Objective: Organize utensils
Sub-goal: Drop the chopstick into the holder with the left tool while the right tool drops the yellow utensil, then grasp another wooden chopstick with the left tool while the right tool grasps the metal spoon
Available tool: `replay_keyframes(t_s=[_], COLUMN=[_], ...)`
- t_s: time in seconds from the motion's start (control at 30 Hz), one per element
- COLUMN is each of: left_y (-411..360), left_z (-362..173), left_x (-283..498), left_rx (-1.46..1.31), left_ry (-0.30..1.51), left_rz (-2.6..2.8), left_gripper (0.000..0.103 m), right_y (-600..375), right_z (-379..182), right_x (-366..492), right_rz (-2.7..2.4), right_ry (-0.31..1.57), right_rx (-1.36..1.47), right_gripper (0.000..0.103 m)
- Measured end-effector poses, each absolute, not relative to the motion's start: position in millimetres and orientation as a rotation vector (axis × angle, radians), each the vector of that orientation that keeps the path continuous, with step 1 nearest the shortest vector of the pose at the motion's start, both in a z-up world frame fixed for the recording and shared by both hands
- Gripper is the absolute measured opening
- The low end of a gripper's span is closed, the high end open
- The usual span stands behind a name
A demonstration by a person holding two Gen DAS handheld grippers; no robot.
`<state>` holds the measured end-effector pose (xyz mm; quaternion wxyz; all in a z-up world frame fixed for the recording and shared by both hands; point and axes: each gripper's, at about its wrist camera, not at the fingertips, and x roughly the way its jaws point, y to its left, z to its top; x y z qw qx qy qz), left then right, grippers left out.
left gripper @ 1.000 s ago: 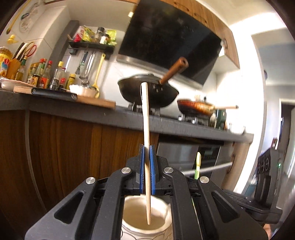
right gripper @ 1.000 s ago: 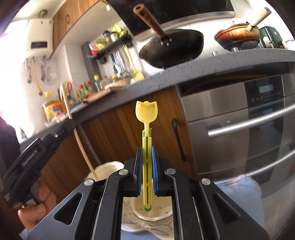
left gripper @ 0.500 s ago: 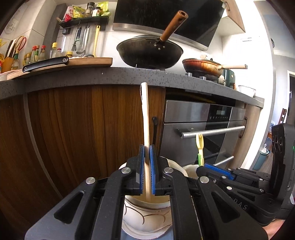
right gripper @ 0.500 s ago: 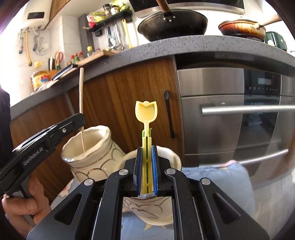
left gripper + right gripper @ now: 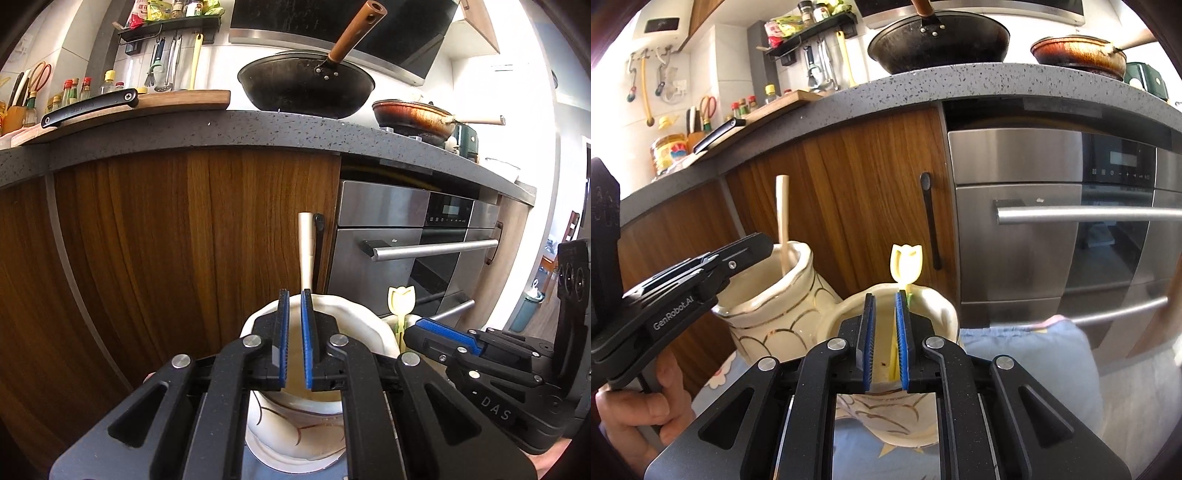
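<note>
A wooden utensil (image 5: 306, 254) stands in a cream ceramic jar with gold lines (image 5: 364, 334); it leans on the jar's far rim. My left gripper (image 5: 294, 301) is open just above that jar's mouth, apart from the utensil. In the right wrist view the same wooden utensil (image 5: 783, 218) and jar (image 5: 768, 314) stand at left. A yellow tulip-topped utensil (image 5: 906, 263) stands in a second cream jar (image 5: 934, 306). My right gripper (image 5: 884, 295) is open over it, the utensil close by the right finger. The tulip utensil also shows in the left wrist view (image 5: 400, 301).
The jars stand on a light blue cloth (image 5: 1015, 354) in front of wooden cabinet doors (image 5: 192, 236) and a steel oven (image 5: 1052, 221). A grey counter (image 5: 258, 129) above carries a black wok (image 5: 306, 86), a pan (image 5: 413, 116) and a cutting board (image 5: 166, 101).
Both grippers have lowered toward the jars and opened. The wooden utensil and the yellow tulip utensil were let go and now stand in their jars.
</note>
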<state>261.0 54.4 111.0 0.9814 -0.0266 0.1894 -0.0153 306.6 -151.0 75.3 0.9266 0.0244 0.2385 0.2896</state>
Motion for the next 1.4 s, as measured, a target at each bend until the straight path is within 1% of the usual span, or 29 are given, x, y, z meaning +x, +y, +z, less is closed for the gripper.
replay_keyframes(t_s=[0.1,0.17,0.2,0.27,0.33,0.37,0.43,0.57,0.73,0.83,0.97,1.13,1.4], left_y=[56,57,59,61,64,64,65,68,83,92,105,112,86], left_z=[111,112,112,114,116,117,119,120,119,109,93,72,40], left_x=[260,259,257,253,245,240,234,222,201,186,171,153,143], left_rx=[-0.059,-0.065,-0.069,-0.075,-0.072,-0.064,-0.056,-0.061,-0.096,-0.12,-0.156,-0.159,-0.078], left_ry=[0.381,0.379,0.376,0.362,0.34,0.329,0.319,0.315,0.303,0.32,0.373,0.439,0.6], left_rz=[-0.028,-0.028,-0.027,-0.02,-0.014,-0.011,-0.01,-0.02,-0.001,0.014,0.02,0.023,-0.052], left_gripper=[0.007,0.01,0.014,0.034,0.044,0.046,0.051,0.052,0.052,0.052,0.052,0.052,0.052], right_y=[-152,-154,-155,-158,-161,-164,-168,-177,-191,-203,-220,-236,-248], right_z=[77,79,79,81,82,82,83,84,83,84,82,66,41], right_x=[304,302,301,299,296,295,292,281,269,263,252,246,233], right_rz=[0.595,0.594,0.594,0.592,0.588,0.585,0.579,0.559,0.541,0.526,0.506,0.478,0.47], right_ry=[0.481,0.471,0.468,0.461,0.456,0.451,0.443,0.419,0.42,0.415,0.411,0.461,0.576], right_rx=[0.052,0.054,0.055,0.056,0.055,0.055,0.054,0.031,0.025,0.035,0.067,0.082,0.088], right_gripper=[0.013,0.017,0.018,0.021,0.025,0.027,0.029,0.033,0.034,0.034,0.034,0.034,0.034])
